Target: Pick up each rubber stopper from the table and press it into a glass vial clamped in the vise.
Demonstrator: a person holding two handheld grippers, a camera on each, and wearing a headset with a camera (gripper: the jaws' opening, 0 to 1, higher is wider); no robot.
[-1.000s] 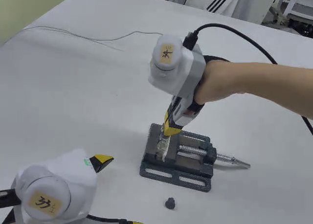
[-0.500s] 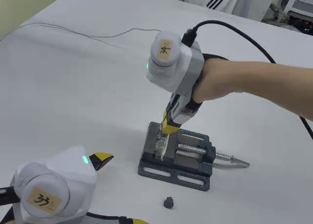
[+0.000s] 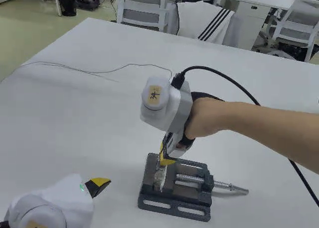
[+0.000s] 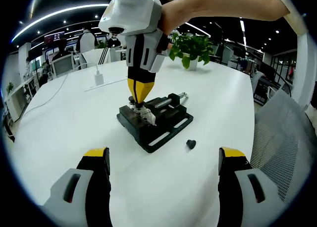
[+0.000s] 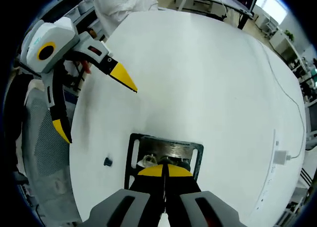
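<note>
On the table point(image 3: 75, 113) in front of you sits the vise point(image 3: 172, 205), with the vial point(image 3: 159, 177) clamped at its left end. Your right gripper point(image 3: 164, 161) points steeply down onto it, jaws clenched together and tips right at the vial's mouth. I cannot tell whether a stopper is pinched or pressed under those tips. Your left gripper point(image 4: 164, 152) hangs low at the near left, well apart from the vise, with its jaws spread wide and nothing in them.

One loose stopper point(image 4: 190, 143) lies on the table just near of the vise base, small and dark.

It should be very light, and soft enough to squash under a hard pinch, so close on it gently. Rubber is grippy, so slipping is unlikely, but a piece this small may roll or tip as a jaw touches it. Take it by the wider head, across its sides, and leave the narrow plug end free below the tips. The vial is glass and held rigid, so push straight down its axis; a sideways push could crack it.
</note>
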